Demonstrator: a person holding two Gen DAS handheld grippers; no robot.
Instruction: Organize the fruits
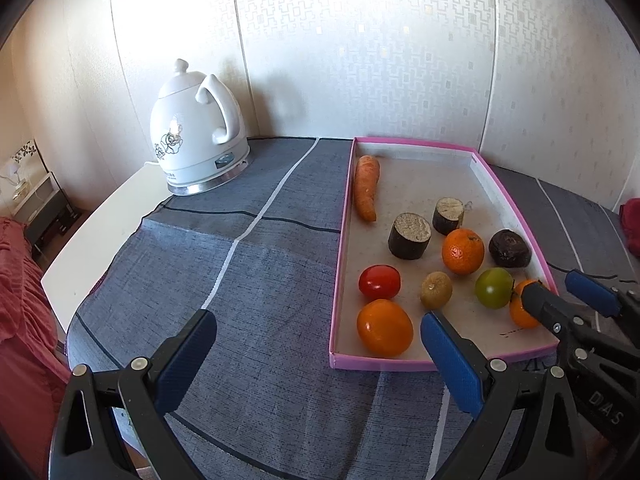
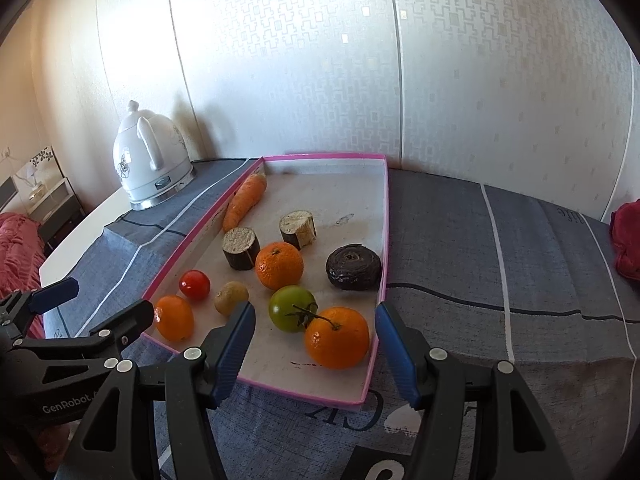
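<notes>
Both claws hang open and empty over the cloth-covered counter [image 1: 260, 280]: the left claw [image 1: 318, 354] beside the pink-rimmed tray [image 1: 516, 196], the right claw [image 2: 316, 350] at its near edge. In the tray, a stemmed orange [image 2: 337, 338] lies at six o'clock, a carrot [image 2: 245, 202] at eleven.

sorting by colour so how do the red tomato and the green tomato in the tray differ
The red tomato is glossy red with no stem; the green tomato is dull green with a dark stem. The red one looks smaller. The red one sits near the tray's left wall beside an orange fruit; the green one sits mid-tray, right beside a tangerine. Both are round and lie loose.
</notes>
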